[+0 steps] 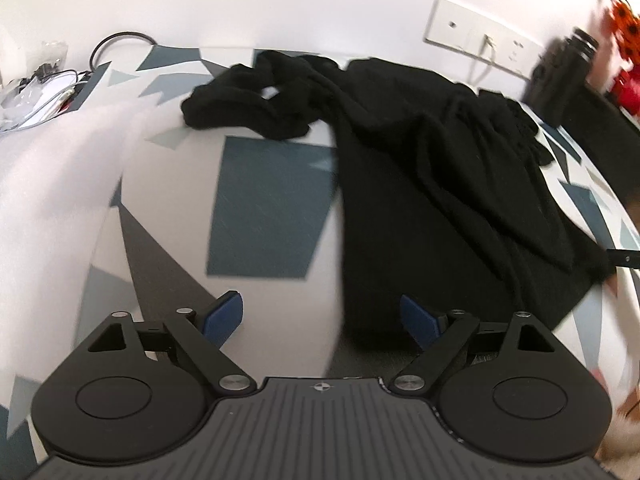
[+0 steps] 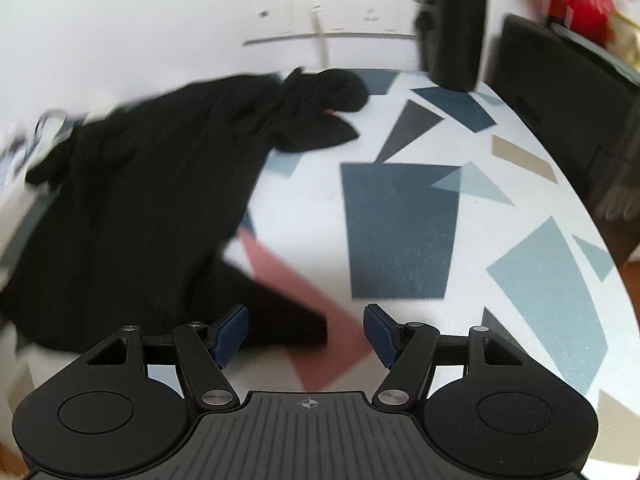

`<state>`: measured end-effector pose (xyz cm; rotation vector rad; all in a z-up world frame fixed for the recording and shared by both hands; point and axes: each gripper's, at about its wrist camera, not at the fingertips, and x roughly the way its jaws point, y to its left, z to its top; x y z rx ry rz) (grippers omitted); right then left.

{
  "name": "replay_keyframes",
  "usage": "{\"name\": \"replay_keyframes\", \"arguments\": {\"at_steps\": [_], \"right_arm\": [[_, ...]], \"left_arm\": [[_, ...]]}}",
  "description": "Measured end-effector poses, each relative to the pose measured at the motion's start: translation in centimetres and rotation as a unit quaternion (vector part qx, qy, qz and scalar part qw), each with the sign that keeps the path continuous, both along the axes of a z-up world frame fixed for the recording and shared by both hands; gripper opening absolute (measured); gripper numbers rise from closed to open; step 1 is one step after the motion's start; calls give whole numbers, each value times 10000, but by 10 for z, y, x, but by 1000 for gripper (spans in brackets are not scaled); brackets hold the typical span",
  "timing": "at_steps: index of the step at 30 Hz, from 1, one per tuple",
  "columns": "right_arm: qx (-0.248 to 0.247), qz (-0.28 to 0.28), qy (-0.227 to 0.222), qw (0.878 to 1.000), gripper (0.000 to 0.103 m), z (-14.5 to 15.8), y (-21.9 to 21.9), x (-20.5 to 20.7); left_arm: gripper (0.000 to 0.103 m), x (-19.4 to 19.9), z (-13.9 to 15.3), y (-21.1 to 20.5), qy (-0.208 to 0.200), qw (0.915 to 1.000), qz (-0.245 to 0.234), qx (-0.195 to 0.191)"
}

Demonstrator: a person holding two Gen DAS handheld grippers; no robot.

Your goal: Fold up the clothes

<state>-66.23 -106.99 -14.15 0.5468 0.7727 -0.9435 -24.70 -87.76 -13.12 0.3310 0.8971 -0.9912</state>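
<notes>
With both left tool (image 1: 322, 320) and right tool (image 2: 306, 334) spread wide and empty, pinch near corners of rumpled black knit garment (image 1: 440, 168) sprawled on geometric-patterned white table (image 2: 400, 220), then pull flat.

Both wrist views look forward and down from low over the patterned counter (image 1: 272, 208), facing the white wall. The left view takes in the counter's left half, the right view its right half; both share the black garment (image 1: 440, 168) (image 2: 152, 184), wall socket strip (image 1: 480, 38) (image 2: 332, 12) and black bottle (image 2: 454, 28).
</notes>
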Motion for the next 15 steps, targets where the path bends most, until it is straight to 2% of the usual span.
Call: {"name": "replay_keyframes", "arguments": {"at_steps": [5, 10, 15], "right_arm": [[-74, 125, 61, 9999, 65, -4, 14, -1], [-90, 86, 87, 9999, 68, -7, 16, 0], [-102, 104, 141, 9998, 68, -7, 15, 5]], "left_arm": [[89, -21, -5, 7, -304, 9992, -195, 194], [91, -24, -8, 5, -717, 9971, 5, 262], [92, -23, -5, 4, -540, 9985, 60, -18]]}}
